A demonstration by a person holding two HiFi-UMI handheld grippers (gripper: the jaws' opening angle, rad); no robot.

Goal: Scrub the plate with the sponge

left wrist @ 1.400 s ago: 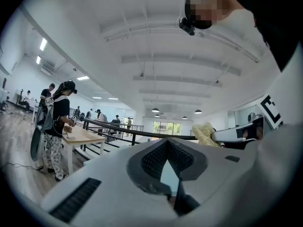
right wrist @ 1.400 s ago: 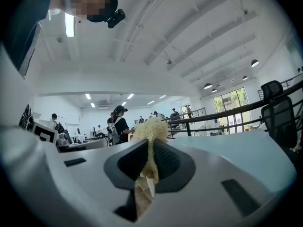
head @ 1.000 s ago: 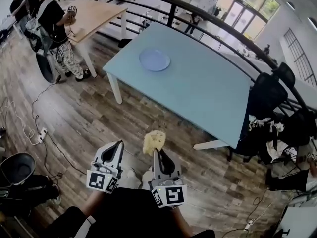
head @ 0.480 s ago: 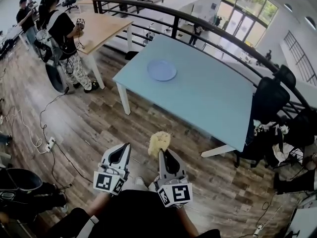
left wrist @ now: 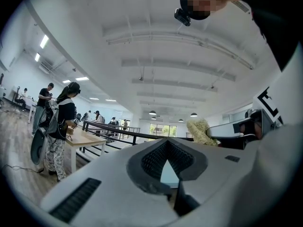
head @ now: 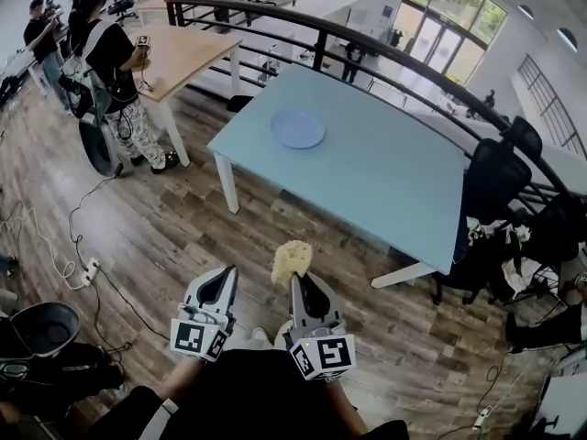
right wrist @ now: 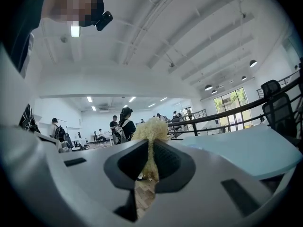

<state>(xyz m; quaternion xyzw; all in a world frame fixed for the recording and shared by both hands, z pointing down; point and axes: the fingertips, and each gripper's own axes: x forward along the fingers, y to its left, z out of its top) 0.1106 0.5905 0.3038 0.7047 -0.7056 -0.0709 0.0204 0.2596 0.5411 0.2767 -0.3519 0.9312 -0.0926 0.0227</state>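
A pale blue plate (head: 298,128) lies on the far left part of a light blue table (head: 385,172), well ahead of both grippers. My right gripper (head: 295,280) is shut on a shaggy yellow sponge (head: 292,261), held upright over the wooden floor short of the table. In the right gripper view the sponge (right wrist: 150,129) sticks up between the jaws of that gripper (right wrist: 150,167). My left gripper (head: 226,278) sits beside it, shut and empty. The left gripper view shows its own jaws (left wrist: 166,162) closed, with the sponge (left wrist: 201,131) to their right.
A wooden table (head: 183,49) stands at the left, with a person (head: 115,71) beside it. A black railing (head: 367,39) runs behind the blue table. Office chairs (head: 495,177) stand at its right end. Cables (head: 83,264) lie on the floor.
Over the second the head view shifted a little, so the table and plate sit slightly lower and to the right. Both grippers keep their pose, with the sponge still held.
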